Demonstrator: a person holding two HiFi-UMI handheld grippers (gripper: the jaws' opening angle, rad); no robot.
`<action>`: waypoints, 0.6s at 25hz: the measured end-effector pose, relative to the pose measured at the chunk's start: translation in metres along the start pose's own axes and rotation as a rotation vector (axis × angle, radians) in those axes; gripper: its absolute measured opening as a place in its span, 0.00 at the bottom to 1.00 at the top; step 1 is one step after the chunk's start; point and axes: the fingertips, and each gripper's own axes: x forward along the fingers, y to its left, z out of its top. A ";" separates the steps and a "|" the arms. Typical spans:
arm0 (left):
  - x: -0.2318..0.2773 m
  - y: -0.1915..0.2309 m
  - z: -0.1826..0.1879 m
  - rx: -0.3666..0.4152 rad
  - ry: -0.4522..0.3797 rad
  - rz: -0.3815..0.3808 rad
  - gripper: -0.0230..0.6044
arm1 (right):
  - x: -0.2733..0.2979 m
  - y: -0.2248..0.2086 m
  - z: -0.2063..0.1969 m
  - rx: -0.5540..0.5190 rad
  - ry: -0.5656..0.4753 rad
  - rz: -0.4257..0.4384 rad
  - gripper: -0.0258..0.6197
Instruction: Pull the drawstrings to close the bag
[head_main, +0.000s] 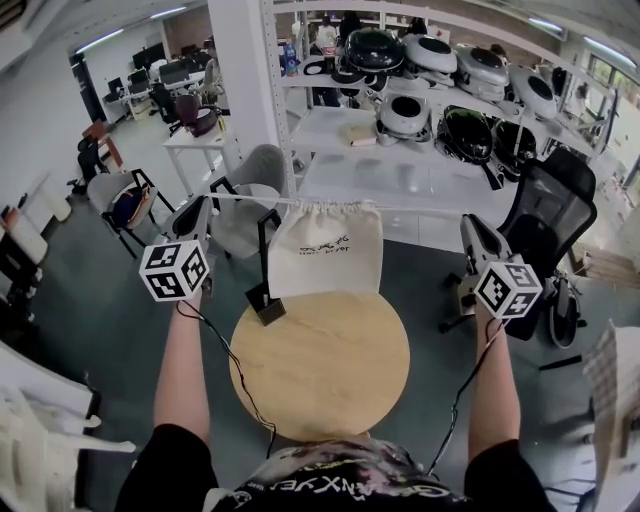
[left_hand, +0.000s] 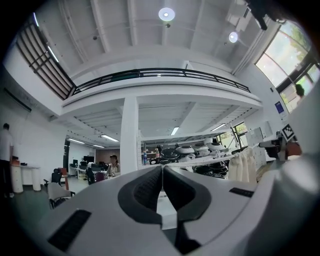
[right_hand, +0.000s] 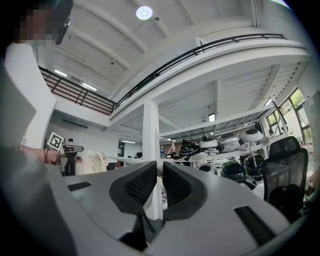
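Two drawstrings (head_main: 250, 198) suspend bag (head_main: 325, 250) between left tool (head_main: 208, 202) and right tool (head_main: 468, 219).

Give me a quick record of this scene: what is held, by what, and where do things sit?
left gripper: shut on left string
right gripper: shut on right string
tension: both taut, roughly level, pulled apart from the bag's top
bag: cream, hanging between the grippers, top puckered
table: round, wooden, below the bag; contact unclear
stand: black, left of the bag, at the table's far edge
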 end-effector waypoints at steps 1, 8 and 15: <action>0.000 0.000 -0.001 -0.004 0.002 -0.002 0.07 | 0.000 0.000 0.000 -0.001 0.001 0.001 0.10; 0.000 0.000 -0.001 -0.020 0.002 -0.006 0.07 | 0.001 0.002 0.002 -0.010 -0.004 0.008 0.10; -0.002 0.000 0.003 -0.021 0.000 -0.013 0.07 | -0.001 0.004 0.005 -0.030 -0.004 0.012 0.10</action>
